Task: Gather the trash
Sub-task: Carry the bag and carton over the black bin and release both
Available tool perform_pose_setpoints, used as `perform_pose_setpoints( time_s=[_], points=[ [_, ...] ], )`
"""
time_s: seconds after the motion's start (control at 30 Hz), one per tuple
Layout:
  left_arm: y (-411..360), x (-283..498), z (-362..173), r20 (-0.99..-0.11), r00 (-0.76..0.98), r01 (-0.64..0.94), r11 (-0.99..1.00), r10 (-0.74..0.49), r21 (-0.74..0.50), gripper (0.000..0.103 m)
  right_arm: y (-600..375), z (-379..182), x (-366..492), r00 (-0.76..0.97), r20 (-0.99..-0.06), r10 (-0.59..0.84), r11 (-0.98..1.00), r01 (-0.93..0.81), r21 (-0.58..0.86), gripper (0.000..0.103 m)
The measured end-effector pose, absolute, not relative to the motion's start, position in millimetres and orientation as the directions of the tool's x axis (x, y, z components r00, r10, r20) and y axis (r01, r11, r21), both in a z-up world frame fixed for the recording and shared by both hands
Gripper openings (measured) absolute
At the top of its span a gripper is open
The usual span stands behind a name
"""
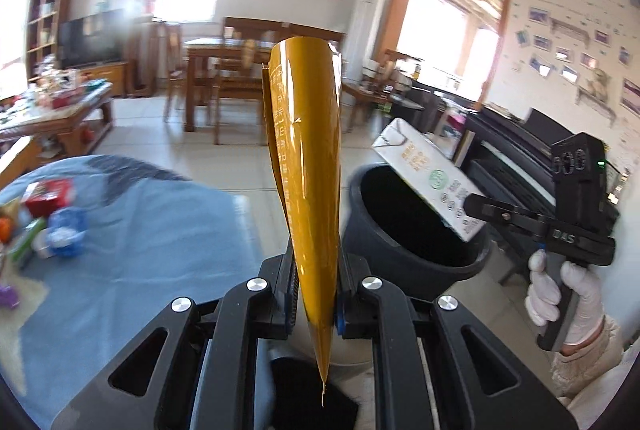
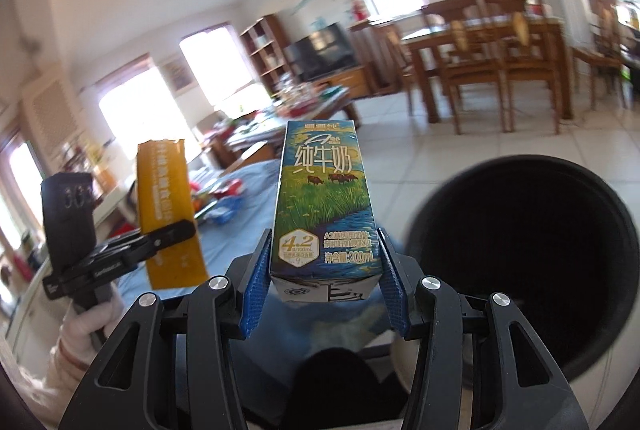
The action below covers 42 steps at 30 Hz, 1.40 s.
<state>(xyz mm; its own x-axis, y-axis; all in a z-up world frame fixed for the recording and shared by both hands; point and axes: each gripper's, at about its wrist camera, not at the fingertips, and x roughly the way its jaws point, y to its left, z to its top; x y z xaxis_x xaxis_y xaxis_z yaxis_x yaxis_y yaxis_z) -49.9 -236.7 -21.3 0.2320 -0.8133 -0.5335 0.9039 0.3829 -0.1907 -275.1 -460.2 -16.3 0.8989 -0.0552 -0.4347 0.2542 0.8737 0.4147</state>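
In the left wrist view, a table under a blue cloth (image 1: 152, 230) fills the lower left. A loose heap of litter (image 1: 48, 218) lies at its far left edge: a red packet, a blue crumpled bag and other scraps, too blurred to name further. In the middle, the left gripper (image 1: 316, 294) has its jaws drawn almost together on a flat yellow wrapper (image 1: 308, 165), which stands upright out of the pads and curls at the top. Just right of the wrapper, past the table's right edge, stands a black bin (image 1: 416, 230), mouth open. The right gripper (image 1: 476, 207), borne by a gloved hand (image 1: 568, 306), holds a milk carton (image 1: 428, 177) tilted over the bin's far rim.

In the right wrist view, the left gripper (image 2: 176, 230) shows at the left, held by a gloved hand (image 2: 92, 322), with the wrapper (image 2: 168, 213) pinched and standing above the cloth (image 2: 248, 197). In the middle, the right gripper (image 2: 324, 282) has its jaws partly open, the blue pads (image 2: 256, 290) pressed on either side of the carton's (image 2: 324, 205) lower end; the carton stands upright. At the right, the bin (image 2: 520, 258) gapes beside the carton, dark inside.
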Motion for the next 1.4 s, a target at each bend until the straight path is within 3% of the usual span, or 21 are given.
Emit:
perform_pose_setpoints(
  time_s=[0.57,1.13,1.2,1.27,1.33,1.4],
  points=[
    [-385.4,-73.9,-60.3,-0.549,-0.142,0.913,0.105,-0.824,-0.394,0.015,-536.3,-66.7,-347.4,0.821,-0.505,-0.267,0.767,0.498,0.404,0.049],
    [-434.7,-84.8,-96.6,-0.659,-0.153,0.937,0.104,-0.737,-0.334,0.018,-558.3,-95.2,-346.5,0.785,-0.559,-0.265,0.720,0.547,0.426,0.049],
    [-434.6,-85.2,-96.4,-0.665,-0.150,0.938,0.108,-0.732,-0.330,0.027,-558.1,-93.6,-341.7,0.785,-0.564,-0.258,0.720,0.545,0.429,0.050],
    [-433.4,-87.6,-94.3,-0.665,-0.136,0.943,0.110,-0.734,-0.315,0.060,-558.5,-90.0,-336.1,0.780,-0.570,-0.257,0.722,0.547,0.423,0.051],
    [-426.7,-90.4,-89.5,-0.648,-0.104,0.951,0.116,-0.754,-0.287,0.076,-561.8,-88.9,-331.3,0.780,-0.571,-0.254,0.727,0.544,0.419,0.052],
    [-422.0,-92.5,-85.3,-0.638,-0.097,0.956,0.108,-0.764,-0.274,0.077,-558.5,-87.7,-332.4,0.781,-0.566,-0.265,0.726,0.548,0.416,0.062]
  ],
)
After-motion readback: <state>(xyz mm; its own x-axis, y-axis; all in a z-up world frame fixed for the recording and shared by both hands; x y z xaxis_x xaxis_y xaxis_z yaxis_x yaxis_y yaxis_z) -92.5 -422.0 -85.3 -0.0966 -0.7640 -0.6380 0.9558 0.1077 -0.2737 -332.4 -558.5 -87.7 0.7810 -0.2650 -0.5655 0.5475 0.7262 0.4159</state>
